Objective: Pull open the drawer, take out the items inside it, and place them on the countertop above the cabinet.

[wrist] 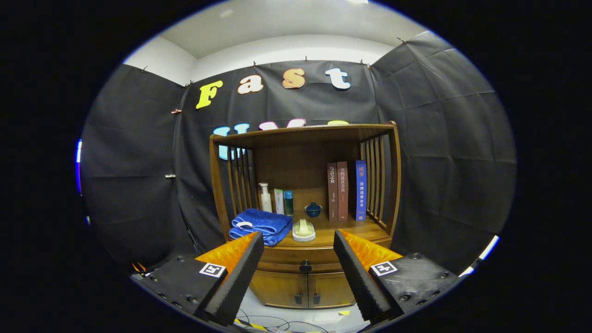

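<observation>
A wooden cabinet [305, 185] stands ahead against the black cloth wall. Its drawer [303, 260] sits closed just under the countertop [356, 229], with a dark round knob [305, 266] at its middle. My gripper [299, 241] is open, its two fingers spread wide, and the knob shows between them some way beyond the tips. Nothing is held. What lies inside the drawer is hidden.
On the countertop lie a folded blue towel [260, 224], a soap in a white dish [303, 230], three bottles [276, 200], a small blue bowl [313, 209] and three upright books [346, 190]. Two lower doors [305, 289] sit under the drawer. Cables [277, 321] lie on the floor.
</observation>
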The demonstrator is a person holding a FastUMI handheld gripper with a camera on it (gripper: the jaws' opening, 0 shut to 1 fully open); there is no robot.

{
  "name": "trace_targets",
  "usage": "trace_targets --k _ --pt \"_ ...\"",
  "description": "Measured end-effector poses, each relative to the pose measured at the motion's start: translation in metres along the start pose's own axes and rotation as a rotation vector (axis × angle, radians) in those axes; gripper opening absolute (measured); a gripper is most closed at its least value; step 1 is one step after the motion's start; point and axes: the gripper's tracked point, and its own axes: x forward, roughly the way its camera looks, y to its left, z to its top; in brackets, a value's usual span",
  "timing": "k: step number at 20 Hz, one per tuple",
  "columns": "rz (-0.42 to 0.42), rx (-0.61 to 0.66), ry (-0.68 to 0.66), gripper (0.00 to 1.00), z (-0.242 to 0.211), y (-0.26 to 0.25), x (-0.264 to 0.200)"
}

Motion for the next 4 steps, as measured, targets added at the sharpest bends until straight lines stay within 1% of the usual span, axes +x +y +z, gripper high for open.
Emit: trace_targets --k 4 --pt "-0.005 -0.010 0.007 0.98 -0.0033 -0.0004 0.0008"
